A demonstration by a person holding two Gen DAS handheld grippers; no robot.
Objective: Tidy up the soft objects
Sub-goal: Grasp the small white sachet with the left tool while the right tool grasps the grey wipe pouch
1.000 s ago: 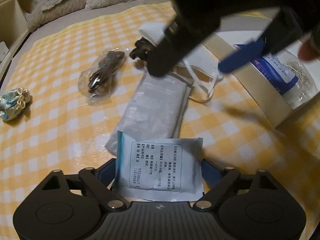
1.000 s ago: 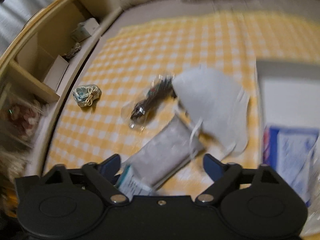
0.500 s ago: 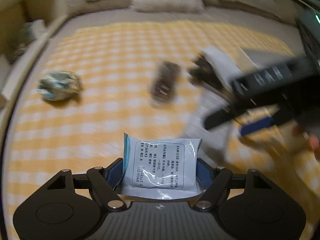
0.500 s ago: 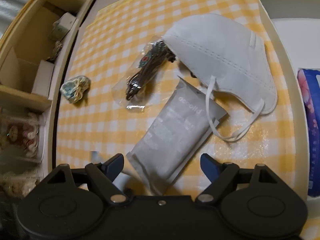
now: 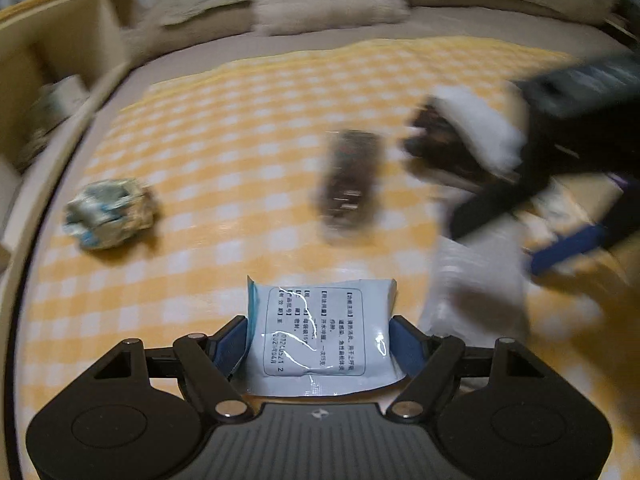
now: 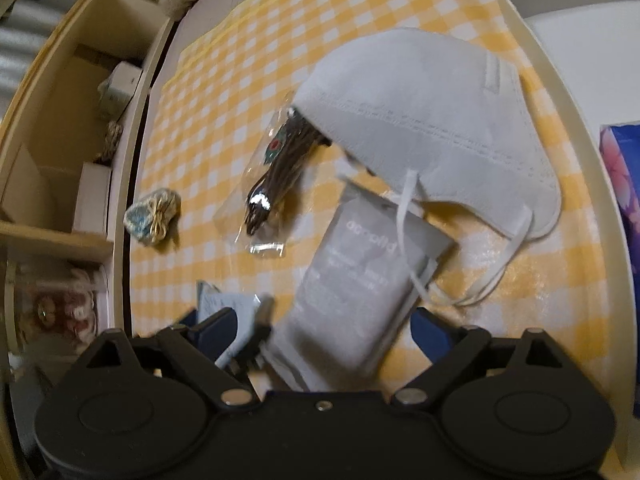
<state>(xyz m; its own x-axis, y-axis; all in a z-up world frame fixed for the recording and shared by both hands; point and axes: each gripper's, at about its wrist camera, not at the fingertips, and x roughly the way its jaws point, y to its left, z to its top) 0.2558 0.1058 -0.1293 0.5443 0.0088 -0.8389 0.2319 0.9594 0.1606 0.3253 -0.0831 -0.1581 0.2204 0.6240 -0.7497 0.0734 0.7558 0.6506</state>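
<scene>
My left gripper [image 5: 320, 340] is shut on a pale blue sachet [image 5: 320, 334] with printed text and holds it above the yellow checked cloth [image 5: 224, 152]. My right gripper [image 6: 324, 328] is open, its blue fingers on either side of the near end of a grey foil pouch [image 6: 352, 280]. A white face mask [image 6: 432, 120] lies beyond the pouch, its straps over it. A clear bag of dark items [image 6: 276, 176] lies left of the mask. A small blue-green cloth pouch [image 6: 152, 220] lies at the left; it also shows in the left wrist view [image 5: 108, 212].
A white box wall [image 6: 580, 152] runs along the right with a blue tissue pack [image 6: 624, 168] inside. Wooden shelves [image 6: 60, 152] stand at the left. Pillows [image 5: 320, 4] lie beyond the cloth.
My left gripper has lifted and swung left with the sachet. My right gripper has come down closer until its fingers sit around the grey pouch's near end.
</scene>
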